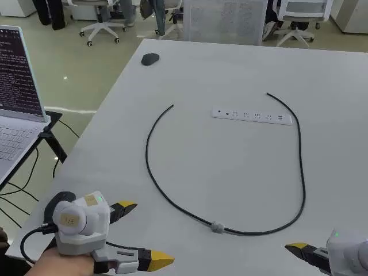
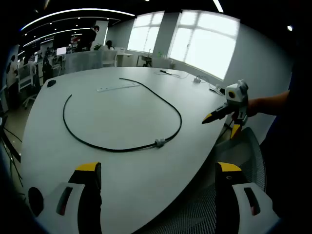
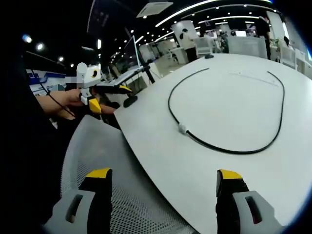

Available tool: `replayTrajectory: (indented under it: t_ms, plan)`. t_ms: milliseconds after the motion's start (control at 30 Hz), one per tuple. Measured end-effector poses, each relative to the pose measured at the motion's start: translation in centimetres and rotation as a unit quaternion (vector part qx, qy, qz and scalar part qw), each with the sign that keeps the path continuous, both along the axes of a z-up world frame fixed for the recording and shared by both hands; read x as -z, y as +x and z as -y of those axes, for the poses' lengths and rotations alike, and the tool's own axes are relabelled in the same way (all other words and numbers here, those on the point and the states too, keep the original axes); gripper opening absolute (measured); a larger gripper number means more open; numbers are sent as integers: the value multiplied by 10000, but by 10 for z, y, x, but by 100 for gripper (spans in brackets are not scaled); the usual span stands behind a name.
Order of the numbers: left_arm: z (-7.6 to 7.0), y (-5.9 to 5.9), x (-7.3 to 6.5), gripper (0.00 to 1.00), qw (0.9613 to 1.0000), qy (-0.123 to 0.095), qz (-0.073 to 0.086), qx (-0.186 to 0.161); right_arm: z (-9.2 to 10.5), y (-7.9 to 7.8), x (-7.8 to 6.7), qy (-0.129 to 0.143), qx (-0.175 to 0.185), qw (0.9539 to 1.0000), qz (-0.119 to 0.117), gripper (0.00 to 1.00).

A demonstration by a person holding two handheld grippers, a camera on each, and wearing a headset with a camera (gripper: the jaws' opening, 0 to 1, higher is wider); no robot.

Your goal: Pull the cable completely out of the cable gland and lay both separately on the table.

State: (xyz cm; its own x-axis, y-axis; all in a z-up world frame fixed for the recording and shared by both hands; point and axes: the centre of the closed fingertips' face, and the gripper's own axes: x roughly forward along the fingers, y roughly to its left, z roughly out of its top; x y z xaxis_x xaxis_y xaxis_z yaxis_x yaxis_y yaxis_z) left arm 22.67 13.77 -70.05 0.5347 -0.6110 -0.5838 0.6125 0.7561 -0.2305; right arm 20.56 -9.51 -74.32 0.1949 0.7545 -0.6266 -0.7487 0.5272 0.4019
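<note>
Left gripper (image 1: pixel 146 233), right gripper (image 2: pixel 220 126) both gaped wide, empty. Gland (image 1: pixel 217 227) sat threaded on cable (image 1: pixel 148 167), near table (image 1: pixel 241 167) edge. Risk: pulling without pinning gland would drag both off edge.

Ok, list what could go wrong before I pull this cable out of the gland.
1. The cable gland sits mid-length on the long cable. Gripped at one spot only, the whole loop would likely slide instead of separating.
2. One cable end runs close by the power strip, so dragging could sweep the strip along.
3. The small gland lies near the front edge of the table and may slip off once freed.
</note>
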Motion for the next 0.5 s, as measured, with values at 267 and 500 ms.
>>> replayTrajectory:
  t_ms: [267,500]
  plan:
    - [-2,3,0,97,9998,-125,-19,-138,-10,6,-3,-64,-180,9998,72,82]
    - [-2,3,0,96,9998,-139,-40,-106,-19,11,-1,-103,-277,9995,121,81]
